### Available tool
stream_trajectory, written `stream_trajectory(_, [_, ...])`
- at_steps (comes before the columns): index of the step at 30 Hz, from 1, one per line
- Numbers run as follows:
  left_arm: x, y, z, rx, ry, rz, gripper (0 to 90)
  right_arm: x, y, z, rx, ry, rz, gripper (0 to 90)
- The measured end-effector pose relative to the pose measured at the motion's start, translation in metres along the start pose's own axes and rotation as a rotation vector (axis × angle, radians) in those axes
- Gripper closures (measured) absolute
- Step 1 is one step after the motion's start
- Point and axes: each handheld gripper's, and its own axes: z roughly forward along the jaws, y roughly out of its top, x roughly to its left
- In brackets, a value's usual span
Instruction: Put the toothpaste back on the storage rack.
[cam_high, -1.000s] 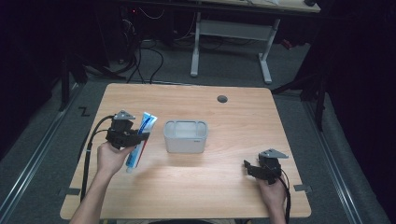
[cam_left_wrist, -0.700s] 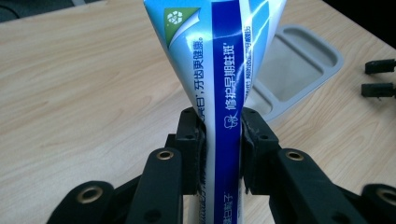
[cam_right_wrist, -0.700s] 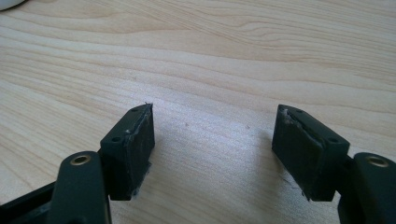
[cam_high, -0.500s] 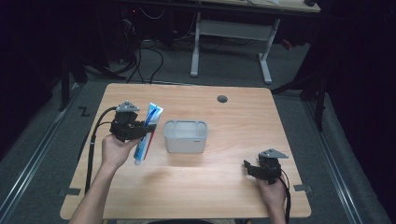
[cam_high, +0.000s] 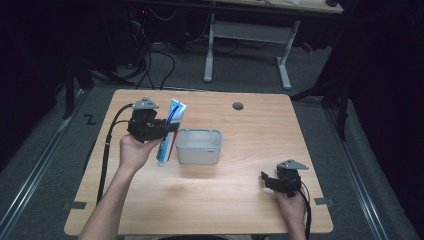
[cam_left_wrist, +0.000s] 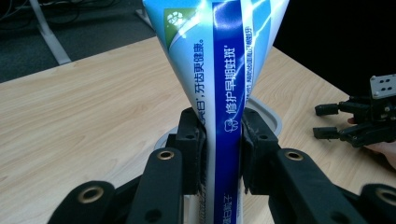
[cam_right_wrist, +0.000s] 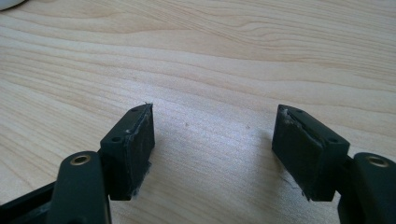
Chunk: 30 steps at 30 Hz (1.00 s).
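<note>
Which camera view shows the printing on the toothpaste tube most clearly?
The left gripper view: the toothpaste tube stands close up between the left gripper pads, its blue stripe and white characters sharp. The high view shows the tube small, beside the white container, print unreadable.

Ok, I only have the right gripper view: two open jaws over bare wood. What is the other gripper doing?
Observer: The left gripper is shut on a toothpaste tube, held off the table.
Operator: Which way is the tube oriented?
Observer: Roughly upright, flat crimped end at the top.
Operator: Anything near it?
Observer: A pale rectangular container stands beside the tube, toward the table's middle.
Operator: And my gripper relative to that?
Observer: The right gripper sits low near the table's front right, apart from the container.
</note>
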Motion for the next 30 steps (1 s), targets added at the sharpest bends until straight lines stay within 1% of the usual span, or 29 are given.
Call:
stream_trajectory(4, [-0.002, 0.004, 0.004, -0.008, -0.006, 0.0, 72.6, 0.0, 0.0, 0.0, 0.0, 0.0, -0.001, 29.8])
stream_trajectory(5, [-0.002, 0.006, 0.005, -0.019, -0.018, -0.005, 72.6, 0.0, 0.0, 0.0, 0.0, 0.0, -0.003, 29.8])
stream_trajectory(6, [-0.002, 0.007, 0.005, -0.023, -0.021, -0.006, 72.6, 0.0, 0.0, 0.0, 0.0, 0.0, -0.003, 29.8])
stream_trajectory(8, [-0.002, 0.008, 0.006, -0.027, -0.021, -0.006, 72.7, 0.0, 0.0, 0.0, 0.0, 0.0, -0.003, 29.8])
stream_trajectory(9, [-0.002, 0.01, 0.006, -0.029, -0.014, 0.002, 72.7, 0.0, 0.0, 0.0, 0.0, 0.0, -0.003, 29.8])
stream_trajectory(11, [-0.004, 0.013, 0.008, -0.029, -0.021, 0.0, 72.7, 0.0, 0.0, 0.0, 0.0, 0.0, 0.0, 29.8])
stream_trajectory(12, [-0.005, 0.016, 0.009, -0.037, -0.015, 0.01, 72.8, 0.0, 0.0, 0.0, 0.0, 0.0, 0.0, 29.8])
stream_trajectory(13, [-0.005, 0.016, 0.009, -0.037, -0.015, 0.01, 72.8, 0.0, 0.0, 0.0, 0.0, 0.0, 0.0, 29.8])
stream_trajectory(14, [-0.008, 0.019, 0.011, -0.047, -0.027, 0.007, 72.8, 0.0, 0.0, 0.0, 0.0, 0.0, 0.0, 29.8])
stream_trajectory(17, [-0.009, 0.022, 0.014, -0.053, -0.035, 0.005, 72.8, 0.0, 0.0, 0.0, 0.0, 0.0, -0.001, 29.8])
stream_trajectory(22, [-0.012, 0.029, 0.022, -0.054, -0.035, 0.015, 73.0, 0.0, 0.0, 0.0, 0.0, 0.0, 0.0, 29.8])
stream_trajectory(26, [-0.013, 0.035, 0.026, -0.07, -0.027, 0.026, 73.0, 0.0, 0.0, 0.0, 0.0, 0.0, -0.003, 29.8])
stream_trajectory(29, [-0.015, 0.04, 0.031, -0.08, -0.027, 0.026, 73.1, 0.0, 0.0, 0.0, 0.0, 0.0, 0.0, 29.8])
stream_trajectory(30, [-0.015, 0.041, 0.033, -0.08, -0.033, 0.024, 73.1, 0.0, 0.0, 0.0, -0.001, 0.0, -0.003, 29.8])
